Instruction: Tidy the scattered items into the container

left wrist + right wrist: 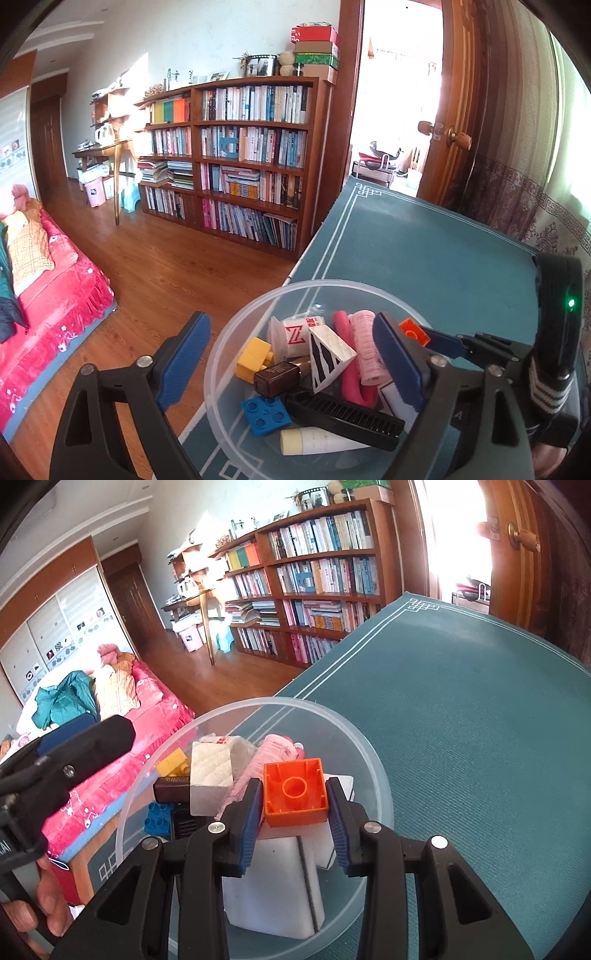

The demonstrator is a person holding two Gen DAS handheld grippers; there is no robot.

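The right gripper (295, 812) is pinching an orange block (295, 792) between its narrowed fingers, hanging over the clear bowl (373, 760) on the green mat (480, 701). The left gripper (291, 362) is spreading wide and empty across the bowl's near rim. The pile is sitting high, so a careless release risks the block bouncing off the white sponge (273, 886) and out.

Ahead and to the right of the right tool (295, 805), the teal worktop (461, 709) is lying bare and open. Directly below it, the clear bowl (373, 753) is crowding up with piled items. The left tool (74, 760) is blocking its left side, its fingers straddling the bowl's near rim.
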